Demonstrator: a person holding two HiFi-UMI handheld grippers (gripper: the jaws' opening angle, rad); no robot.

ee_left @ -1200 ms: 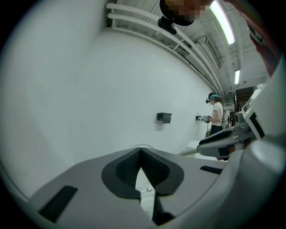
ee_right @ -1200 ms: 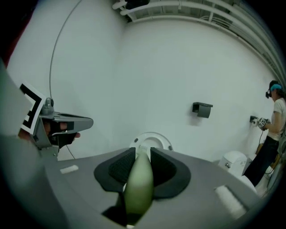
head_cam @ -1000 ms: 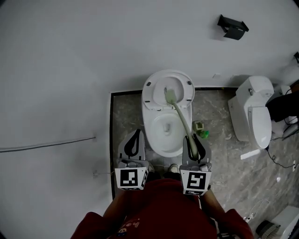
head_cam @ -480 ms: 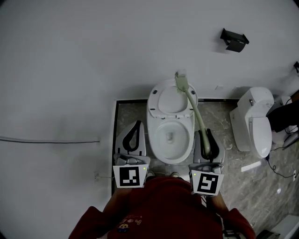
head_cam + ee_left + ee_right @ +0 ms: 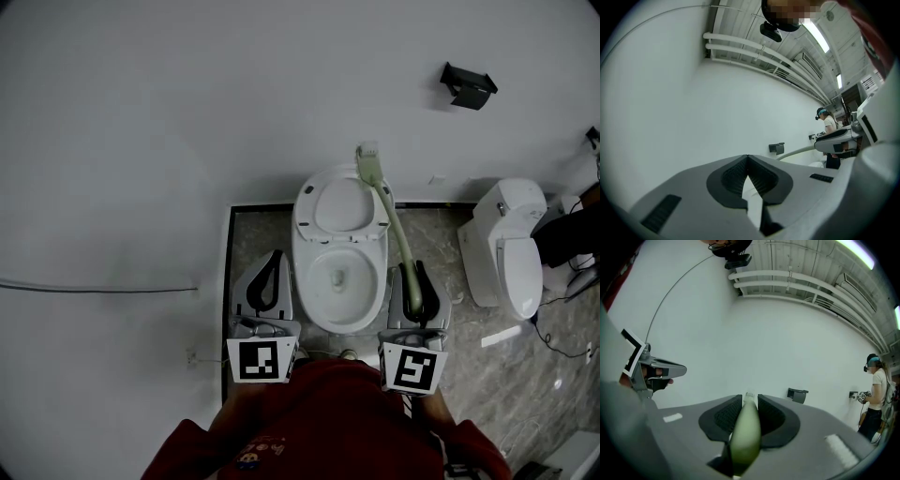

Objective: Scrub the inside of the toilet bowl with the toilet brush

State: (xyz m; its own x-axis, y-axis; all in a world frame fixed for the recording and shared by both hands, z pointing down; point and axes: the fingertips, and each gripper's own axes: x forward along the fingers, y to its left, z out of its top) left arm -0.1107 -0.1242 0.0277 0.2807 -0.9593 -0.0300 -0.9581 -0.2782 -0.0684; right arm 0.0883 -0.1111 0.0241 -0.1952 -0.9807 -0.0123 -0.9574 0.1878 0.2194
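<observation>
Our red top [image 5: 328, 422], with the grey left gripper [image 5: 273, 267] and right gripper [image 5: 414, 278].
Our jaws carry black ribbed pads [image 5: 733, 176]; behind each pair sits a white cube [image 5: 262, 359] with black square markers.

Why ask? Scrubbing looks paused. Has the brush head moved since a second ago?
Yes. The head of the toilet brush in the right tool went from over the toilet lid to past its far right rim.
</observation>
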